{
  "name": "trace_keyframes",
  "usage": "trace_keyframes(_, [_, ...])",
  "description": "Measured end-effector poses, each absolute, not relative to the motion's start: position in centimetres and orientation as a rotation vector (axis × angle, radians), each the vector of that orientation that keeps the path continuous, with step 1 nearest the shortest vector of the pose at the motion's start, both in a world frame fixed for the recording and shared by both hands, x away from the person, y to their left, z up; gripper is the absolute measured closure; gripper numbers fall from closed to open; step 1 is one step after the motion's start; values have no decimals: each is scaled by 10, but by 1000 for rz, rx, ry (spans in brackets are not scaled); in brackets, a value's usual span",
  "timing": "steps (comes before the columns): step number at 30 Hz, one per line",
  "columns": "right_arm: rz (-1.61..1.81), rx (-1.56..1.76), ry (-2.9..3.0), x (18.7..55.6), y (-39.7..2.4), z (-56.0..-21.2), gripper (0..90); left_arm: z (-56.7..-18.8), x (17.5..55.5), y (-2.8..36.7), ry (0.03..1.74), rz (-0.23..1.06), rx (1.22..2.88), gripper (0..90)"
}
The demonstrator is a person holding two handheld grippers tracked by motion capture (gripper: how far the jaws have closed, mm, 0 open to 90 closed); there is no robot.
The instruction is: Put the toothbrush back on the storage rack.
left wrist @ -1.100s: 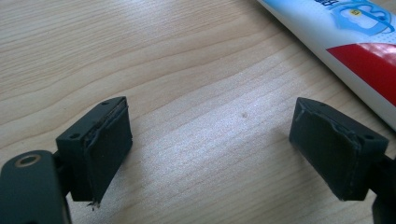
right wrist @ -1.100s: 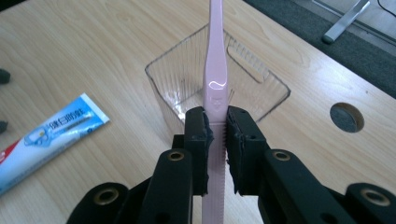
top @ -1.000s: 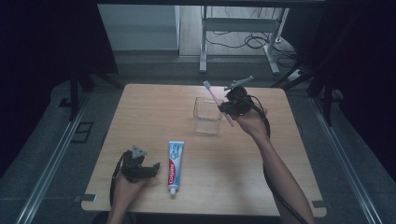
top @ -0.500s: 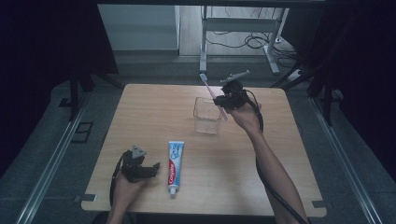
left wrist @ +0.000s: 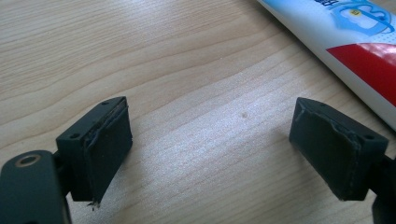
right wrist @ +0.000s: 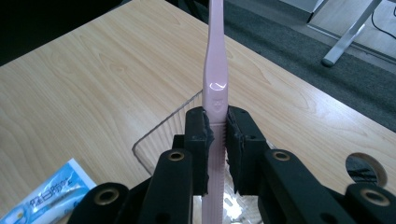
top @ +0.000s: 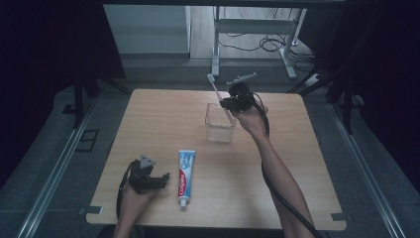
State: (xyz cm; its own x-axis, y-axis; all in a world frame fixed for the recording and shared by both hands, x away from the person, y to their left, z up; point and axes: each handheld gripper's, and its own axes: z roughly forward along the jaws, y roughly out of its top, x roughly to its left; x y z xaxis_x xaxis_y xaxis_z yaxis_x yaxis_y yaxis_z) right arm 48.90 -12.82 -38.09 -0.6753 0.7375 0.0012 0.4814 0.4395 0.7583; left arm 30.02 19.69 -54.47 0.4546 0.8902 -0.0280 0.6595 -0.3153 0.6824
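The right gripper [right wrist: 215,140] clamps a pink plastic toothbrush [right wrist: 215,70] whose lower end dips into the clear square plastic cup [top: 220,130] (otherwise empty); the left gripper [left wrist: 210,154] rests gaping.

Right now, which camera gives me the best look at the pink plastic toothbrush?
The right gripper view: the pink plastic toothbrush stands close up, clamped between the right gripper pads. The high view shows it small, slanting over the clear square cup. The left gripper view looks elsewhere.
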Motion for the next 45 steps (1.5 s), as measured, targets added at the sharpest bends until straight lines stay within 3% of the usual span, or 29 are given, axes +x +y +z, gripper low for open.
trace_keyframes(45, [965, 1040, 2422, 508, -115, -443, 781, -545, 300, 197, 1286, 477, 2081, 129])
